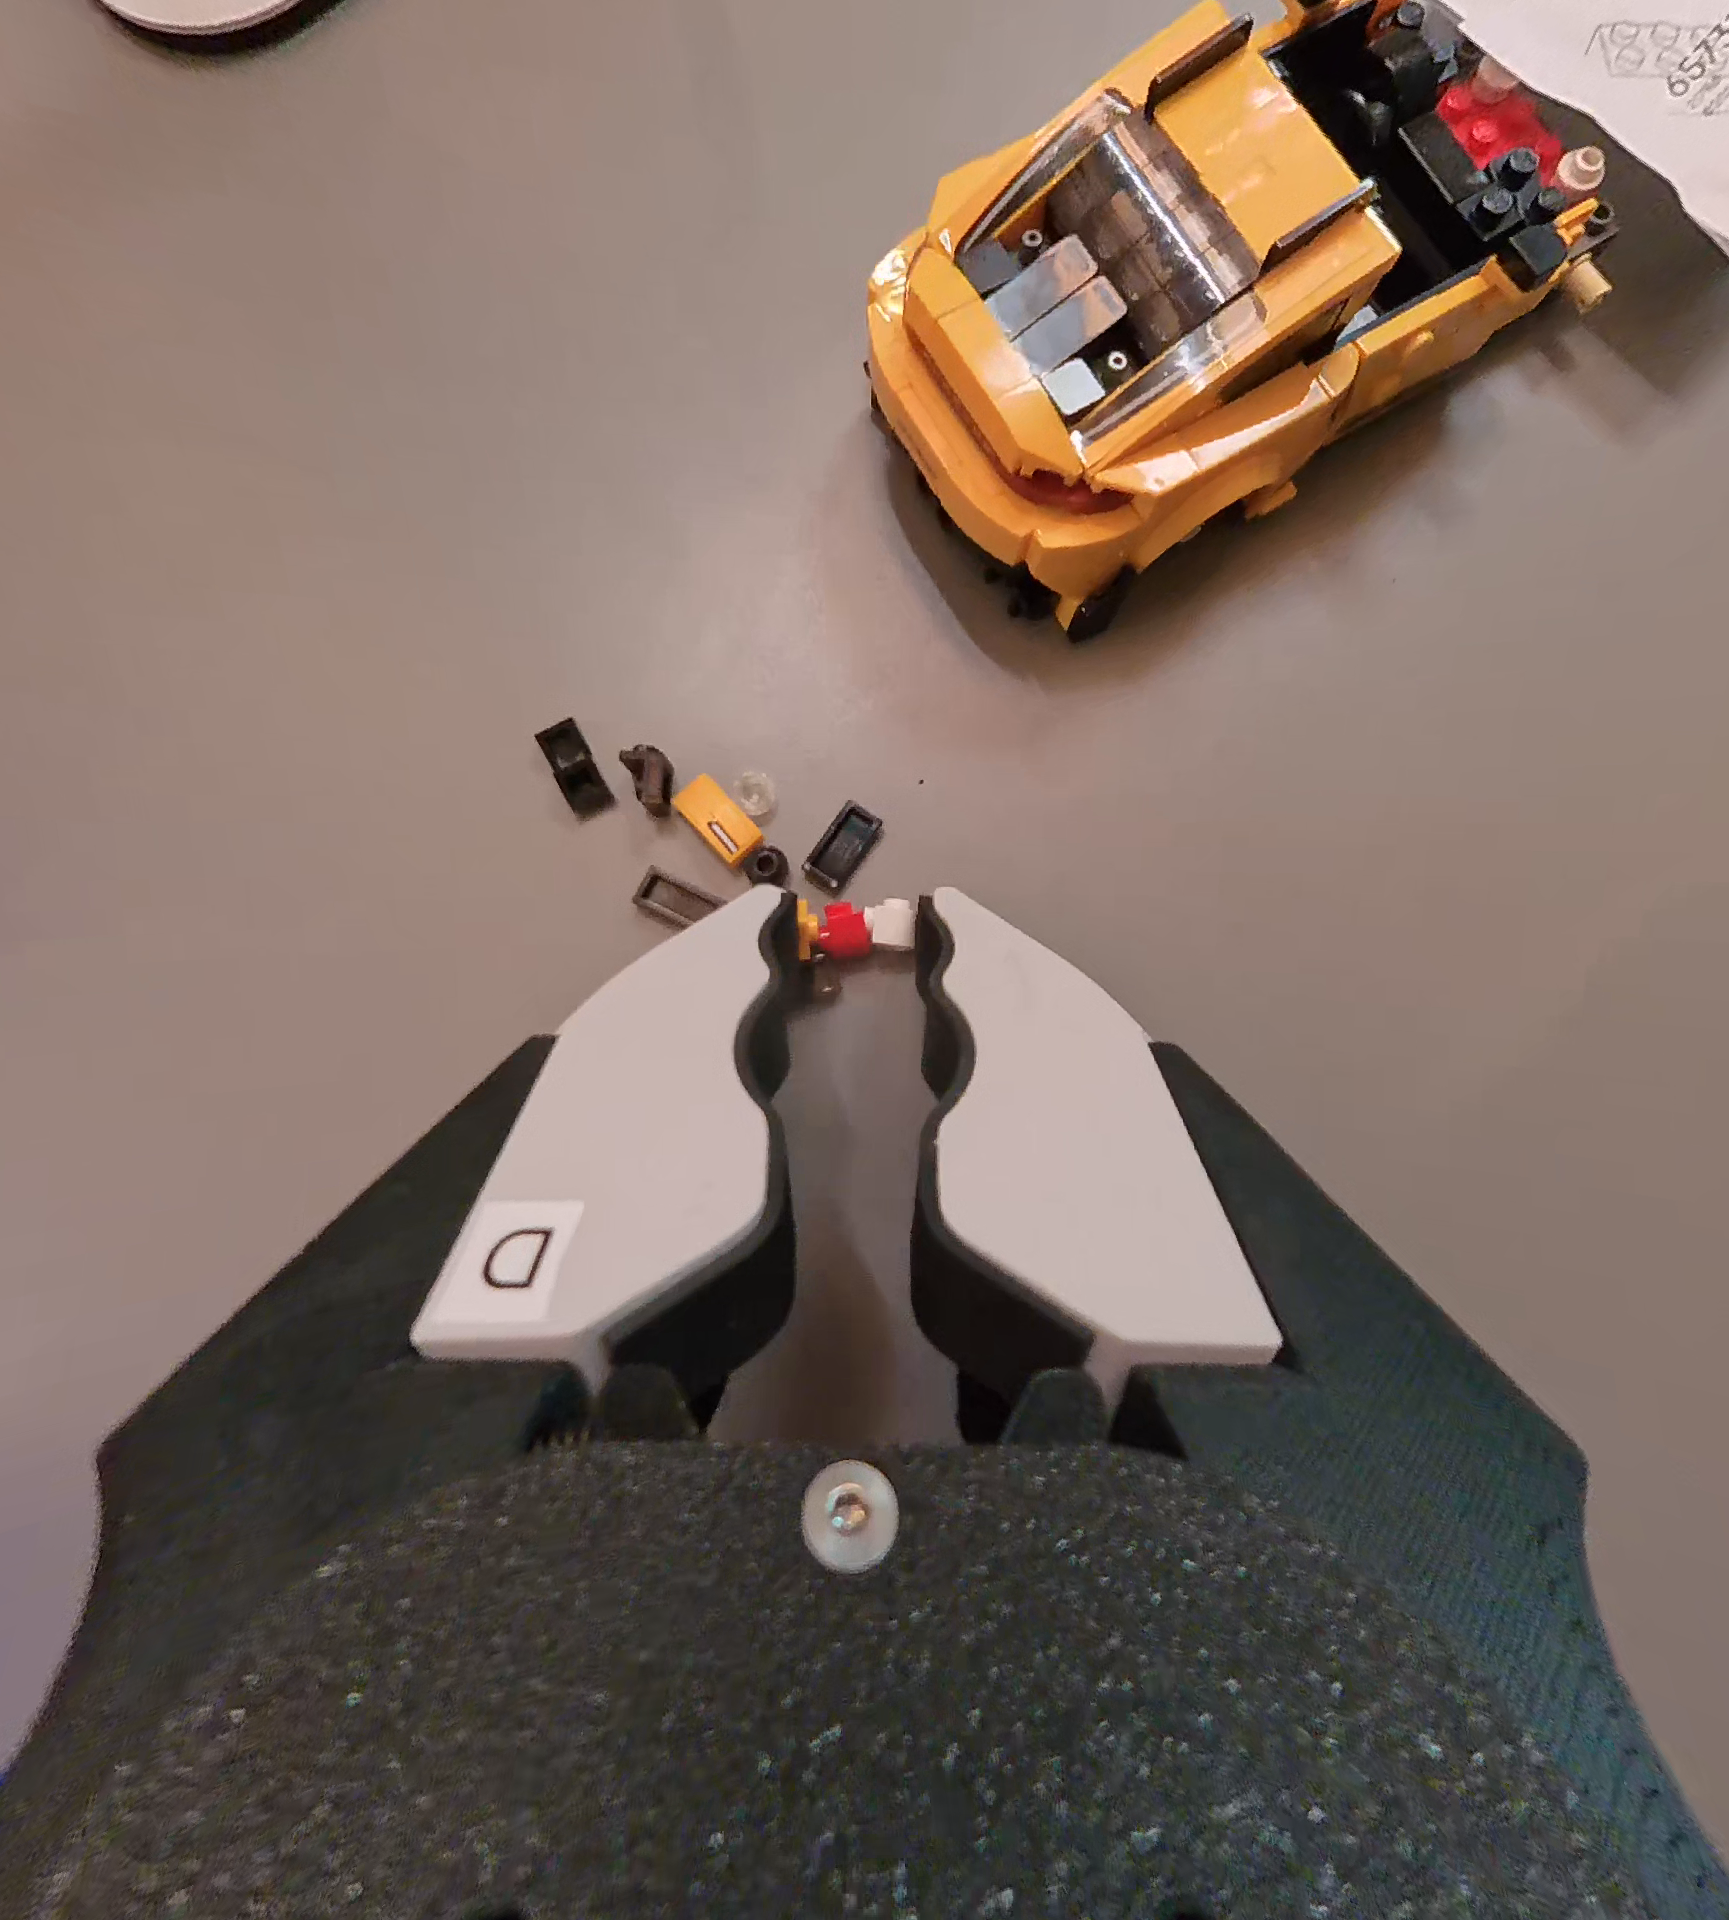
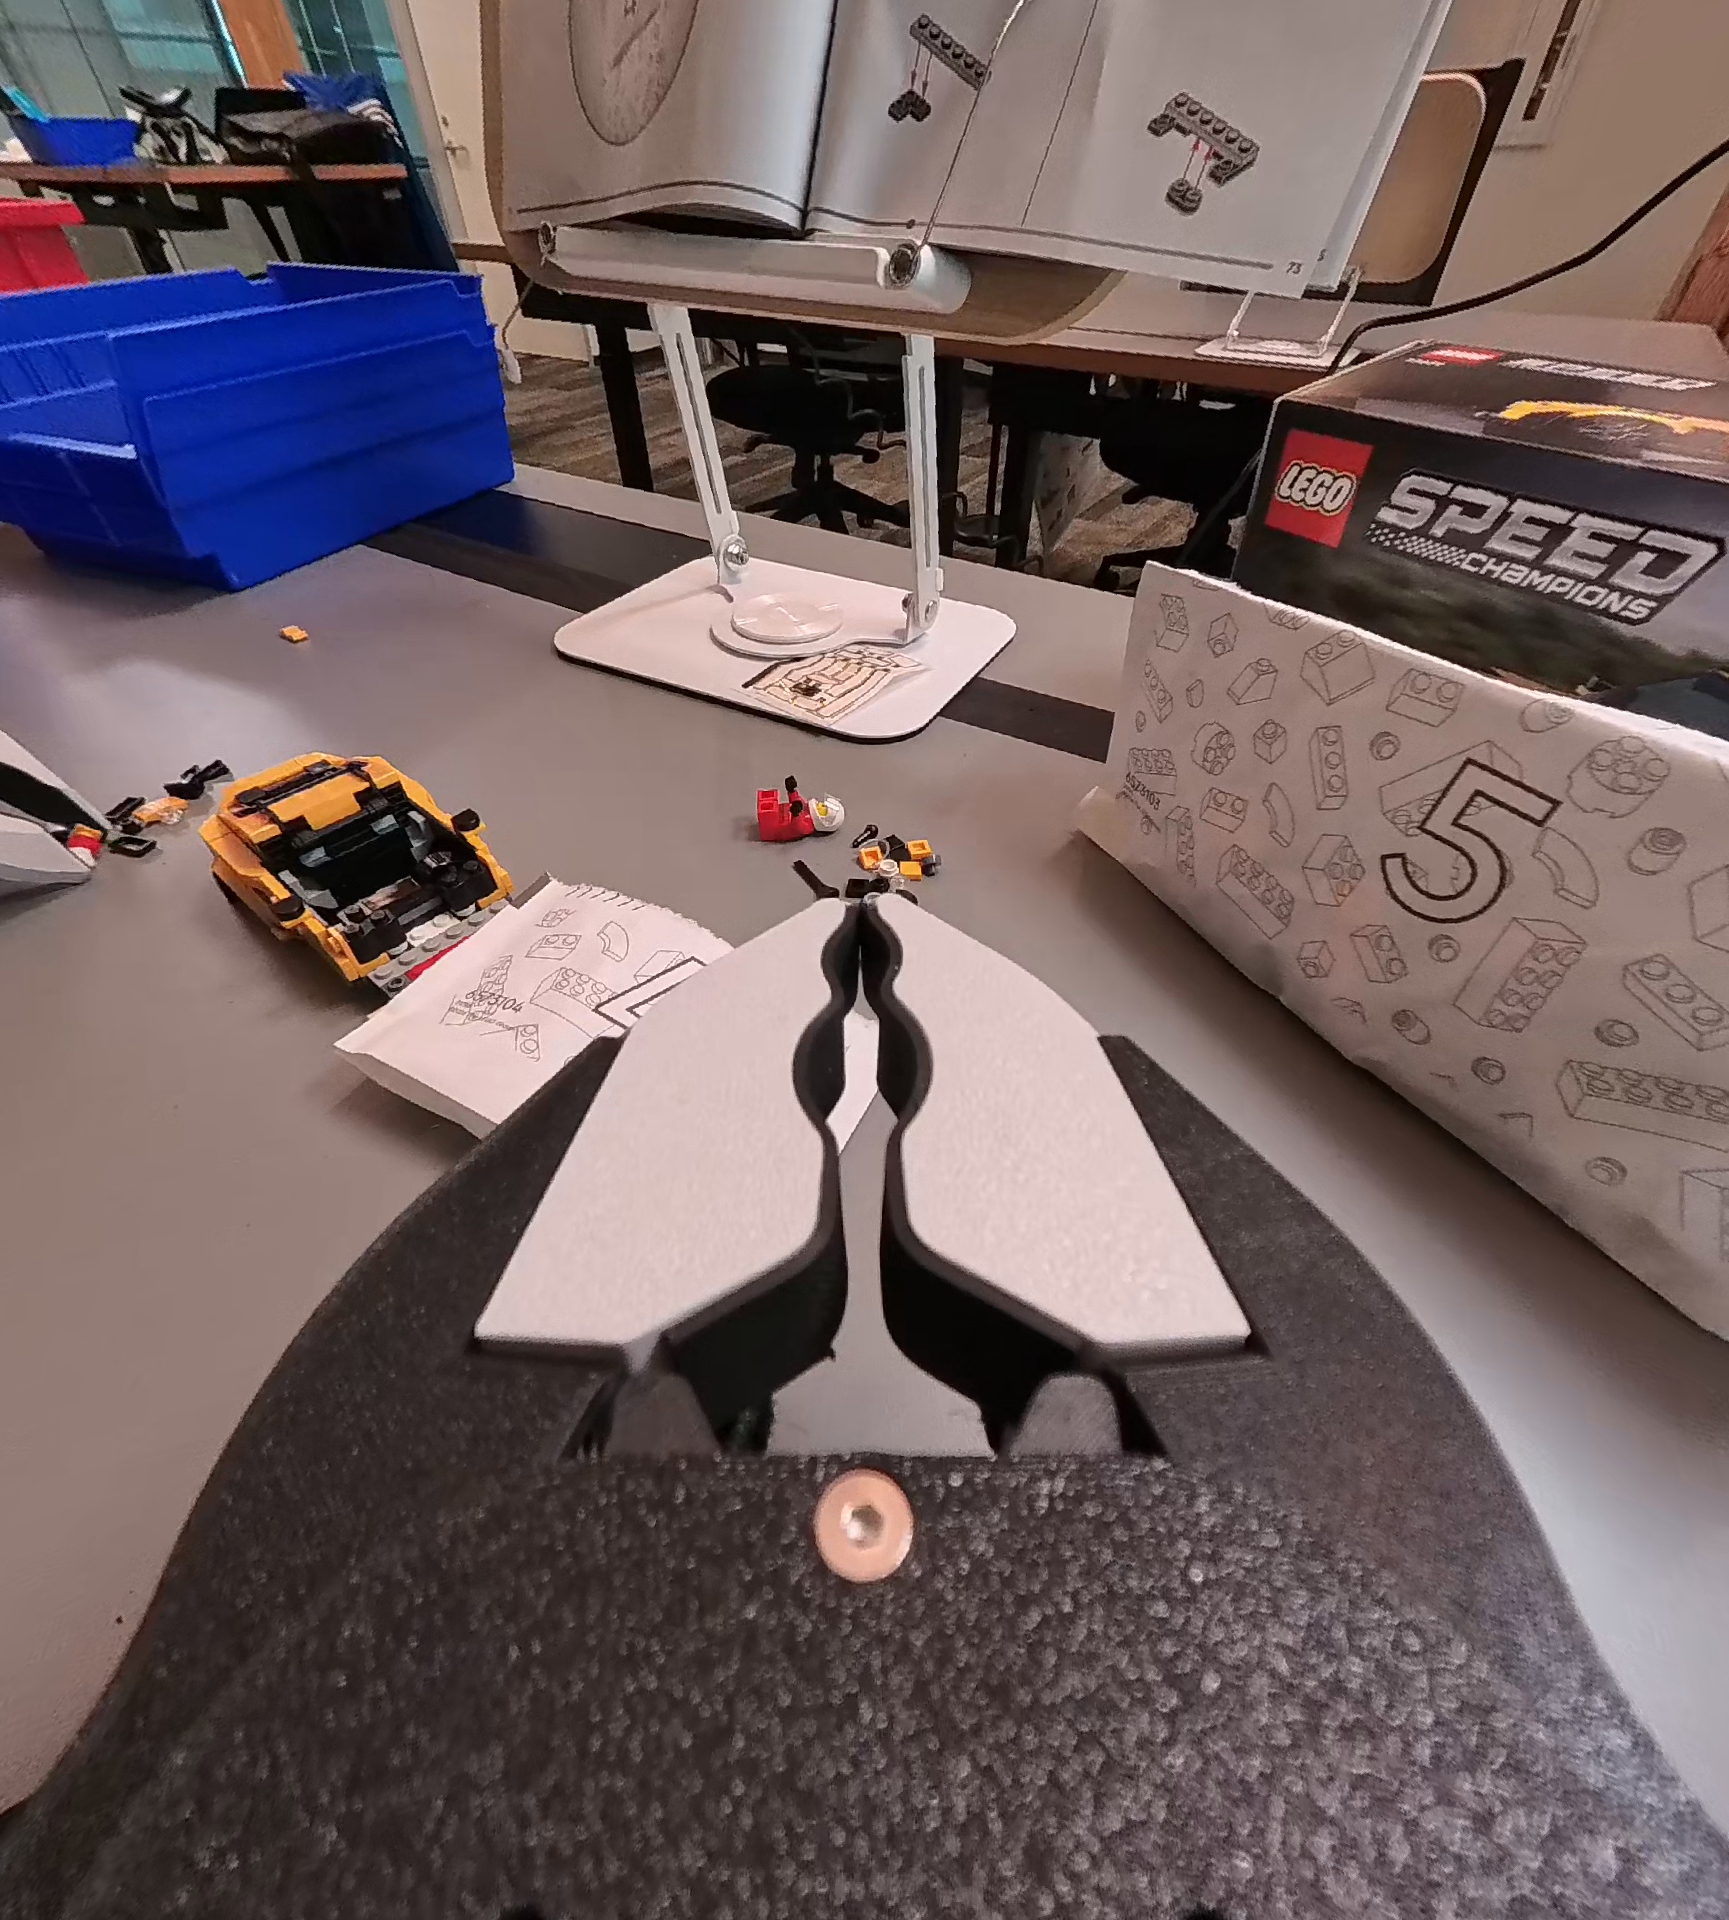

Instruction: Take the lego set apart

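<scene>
Car: yellow lego car (image 1: pixel 1192 312), partly stripped, black and red interior bricks exposed at one end; it sits on the grey table (image 1: pixel 320 468), well apart from both grippers.
Left gripper: left gripper (image 1: pixel 855 925) low over the table, fingers spread with a clear gap; a small red, white and yellow piece (image 1: pixel 855 928) lies between the tips, its yellow end against one finger, the other finger just beside it. Whether it is gripped cannot be told.
Left pile: loose parts (image 1: pixel 714 821) just beyond the left fingertips, black tiles, one yellow tile, one clear round stud.
Right gripper: right gripper (image 2: pixel 862 914) with fingers pressed together at the tips, low over the table; whether anything is pinched cannot be told.
Right pile: second pile of small parts (image 2: pixel 891 857) just ahead of the right tips, with a red minifigure (image 2: pixel 798 816) lying beside it.
Bags: small paper bag (image 2: pixel 527 997) touching the car's stripped end; large numbered paper bag (image 2: pixel 1462 935) to the right, leaning on the set box (image 2: pixel 1525 520).
Stand: white book stand (image 2: pixel 787 644) holding an open instruction booklet (image 2: pixel 943 114).
Bins: blue bins (image 2: pixel 216 416) at far left.
</scene>
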